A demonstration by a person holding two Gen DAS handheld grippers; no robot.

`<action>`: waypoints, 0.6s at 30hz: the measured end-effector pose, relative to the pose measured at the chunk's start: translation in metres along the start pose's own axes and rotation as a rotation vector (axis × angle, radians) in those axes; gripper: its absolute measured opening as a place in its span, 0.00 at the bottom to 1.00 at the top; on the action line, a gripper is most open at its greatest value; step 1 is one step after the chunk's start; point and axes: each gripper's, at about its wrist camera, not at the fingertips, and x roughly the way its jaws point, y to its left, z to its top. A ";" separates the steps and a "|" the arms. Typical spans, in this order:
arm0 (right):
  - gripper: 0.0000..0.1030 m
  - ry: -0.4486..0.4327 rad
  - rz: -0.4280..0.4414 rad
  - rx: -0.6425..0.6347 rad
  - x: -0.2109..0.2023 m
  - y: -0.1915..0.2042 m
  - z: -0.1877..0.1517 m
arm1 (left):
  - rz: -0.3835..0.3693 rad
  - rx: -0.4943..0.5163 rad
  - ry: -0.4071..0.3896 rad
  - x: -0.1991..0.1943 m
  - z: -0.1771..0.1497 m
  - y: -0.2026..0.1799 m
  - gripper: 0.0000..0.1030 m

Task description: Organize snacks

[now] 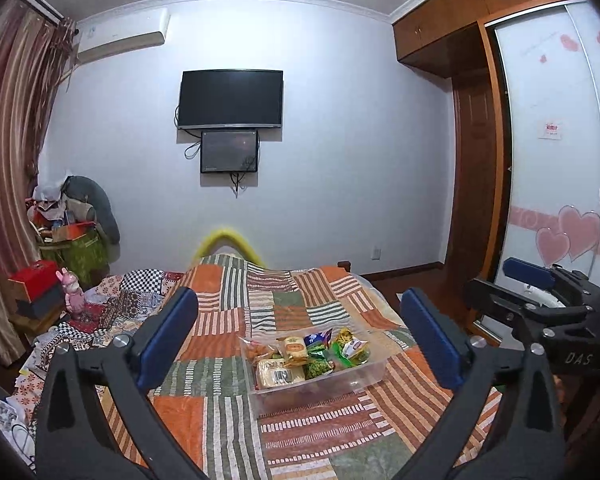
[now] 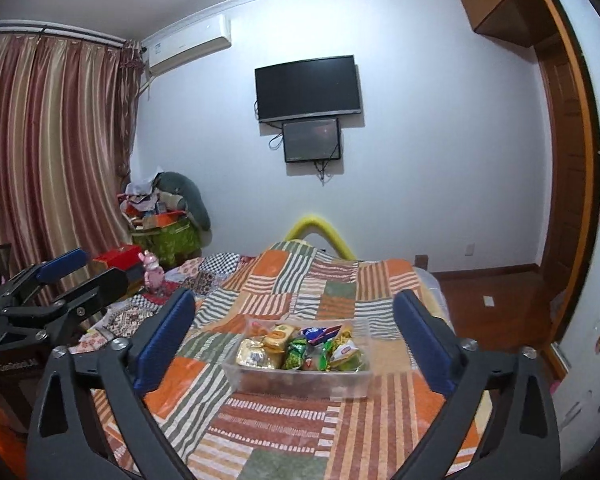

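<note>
On quilt [image 1: 228,344], snack bin [image 1: 364,380] btwn, beyond spread left tongs [image 1: 300,340], right tongs [image 2: 296,336]

My left gripper [image 1: 300,320] has two matte black fingers, each a broad moulded arm with a long teardrop cut-out near its base and round silver screw heads at the joints. Flat blue pads [image 1: 168,336] line the inner faces of the tips. My right gripper [image 2: 296,320] is built alike: black arms, the same teardrop slots, silver screws, blue pads [image 2: 424,344]. From the left wrist camera my right gripper's black body shows pale lettering reading "DAS". From the right wrist camera my left gripper's body carries faint pale lettering too blurred to read.
</note>
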 end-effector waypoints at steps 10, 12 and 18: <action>1.00 -0.020 -0.011 -0.019 -0.018 0.008 -0.007 | 0.004 0.002 -0.014 -0.010 -0.004 -0.003 1.00; 1.00 -0.024 -0.009 -0.021 -0.019 0.009 -0.008 | 0.004 0.001 -0.013 -0.009 -0.004 -0.003 1.00; 1.00 -0.024 -0.002 -0.023 -0.020 0.011 -0.007 | 0.012 -0.011 -0.016 -0.009 -0.007 0.000 1.00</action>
